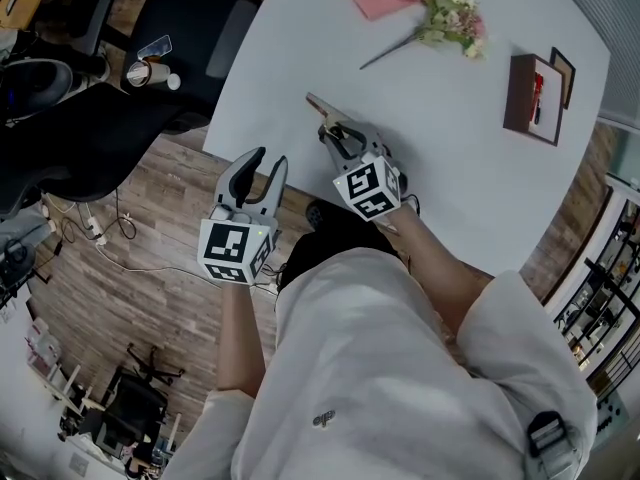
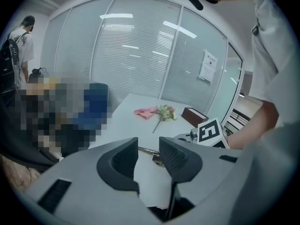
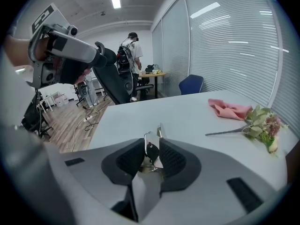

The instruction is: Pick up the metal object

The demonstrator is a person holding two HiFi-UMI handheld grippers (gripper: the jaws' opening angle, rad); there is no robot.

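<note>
Pinching the thin shiny metal object (image 3: pixel 148 137) on the white surface (image 3: pixel 187 121), right tongs (image 3: pixel 151 144) prepare its lifting; left tongs (image 2: pixel 149 154) hang spread, empty.

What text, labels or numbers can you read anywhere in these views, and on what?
No words or numbers are readable.
Sheet on the glass wall: printed lines, too small to read.
Marker cubes: black-and-white square patterns only, no letters.
Brown box: a red mark on its face, too blurred to read.
</note>
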